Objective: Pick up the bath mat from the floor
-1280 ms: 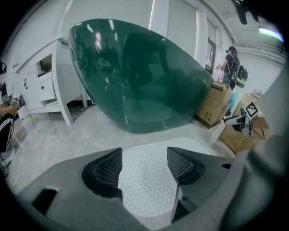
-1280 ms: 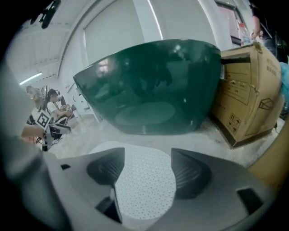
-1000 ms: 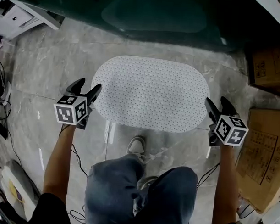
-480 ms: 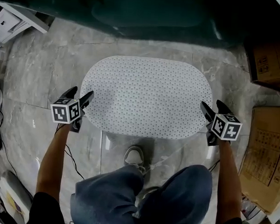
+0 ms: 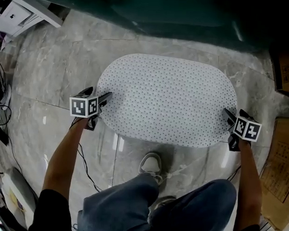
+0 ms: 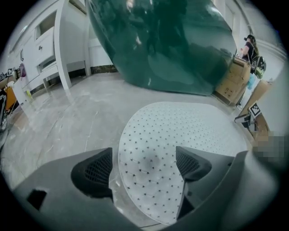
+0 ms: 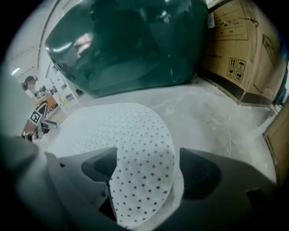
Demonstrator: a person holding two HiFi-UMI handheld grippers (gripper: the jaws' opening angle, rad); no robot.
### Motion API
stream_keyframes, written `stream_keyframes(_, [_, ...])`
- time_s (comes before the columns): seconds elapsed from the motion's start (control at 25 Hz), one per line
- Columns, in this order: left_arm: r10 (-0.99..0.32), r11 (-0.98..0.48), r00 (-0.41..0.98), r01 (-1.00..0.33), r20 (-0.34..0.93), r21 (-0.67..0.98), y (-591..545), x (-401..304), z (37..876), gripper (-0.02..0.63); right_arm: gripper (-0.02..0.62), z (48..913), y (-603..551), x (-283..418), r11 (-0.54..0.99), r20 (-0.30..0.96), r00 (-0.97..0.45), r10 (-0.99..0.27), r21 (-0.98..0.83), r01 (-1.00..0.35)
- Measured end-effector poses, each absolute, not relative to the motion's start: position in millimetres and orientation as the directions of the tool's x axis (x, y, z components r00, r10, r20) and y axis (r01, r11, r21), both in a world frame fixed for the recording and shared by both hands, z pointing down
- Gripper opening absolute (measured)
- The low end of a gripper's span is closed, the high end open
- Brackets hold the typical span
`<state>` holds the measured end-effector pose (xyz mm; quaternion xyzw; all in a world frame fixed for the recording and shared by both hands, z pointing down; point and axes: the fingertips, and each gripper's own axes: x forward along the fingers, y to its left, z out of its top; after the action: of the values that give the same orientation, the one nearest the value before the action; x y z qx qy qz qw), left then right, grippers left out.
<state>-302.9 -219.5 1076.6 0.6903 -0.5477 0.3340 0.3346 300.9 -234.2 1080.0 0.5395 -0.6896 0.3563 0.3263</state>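
The left tool (image 5: 99, 94) stands wide apart. Its jaws have just been opening, and the rounded left end of the bath mat (image 5: 169, 97) lies between them, not pinched. The right tool (image 5: 233, 112) is released too; its jaws have also just been opening, and they straddle the mat's right end without pressing on it. The white, dotted oval mat lies flat on the grey marble floor (image 5: 56, 71), just ahead of the person's shoe (image 5: 151, 164). Beyond it stands a dark green tub (image 5: 186, 14), and cardboard boxes (image 5: 285, 70) sit at the right.

White bath mat (image 5: 166, 97), dark dots; grey marbled floor (image 5: 56, 71).
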Motion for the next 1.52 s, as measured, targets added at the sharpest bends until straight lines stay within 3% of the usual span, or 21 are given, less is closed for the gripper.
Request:
stream_keyframes(0.4, [-0.495,-0.142,0.167,-0.984,0.853,0.110,-224.1,-314.6,1100.7,0.437,0.451,1107.2,-228.6,299.6,0.162,0.893,-0.146,-0.425,-0.083,-0.983])
stream_keyframes(0.64, [-0.506,-0.124,0.131,-0.989,0.853,0.078,-225.6,-309.4,1102.6,0.391,0.402,1108.0,-227.2,292.0,0.164,0.919,-0.133,-0.370,-0.076,-0.984])
stream_keyframes(0.84, [-0.502,-0.098,0.124,-0.991,0.856,0.087,-225.1,-308.6,1101.5,0.366,0.309,1103.5,-226.2,280.8,0.191,0.914,-0.148,-0.378,-0.079,-0.978])
stream_keyframes(1.2, [-0.505,-0.079,0.154,-0.988,0.849,0.132,-220.7,-298.7,1097.5,0.222,0.108,1099.6,-220.6,254.5,0.251,0.908,-0.202,-0.366,-0.113,-0.961])
stream_keyframes(1.44, [-0.521,-0.077,0.206,-0.978,0.828,0.195,-220.0,-283.2,1095.4,0.109,0.094,1099.5,-222.1,252.8,0.212,0.901,-0.238,-0.363,-0.169,-0.963])
stream_keyframes(1.52, [-0.514,-0.095,0.219,-0.975,0.829,0.199,-219.9,-279.3,1095.7,0.083,0.049,1099.6,-221.5,249.1,0.185,0.897,-0.259,-0.358,-0.203,-0.961])
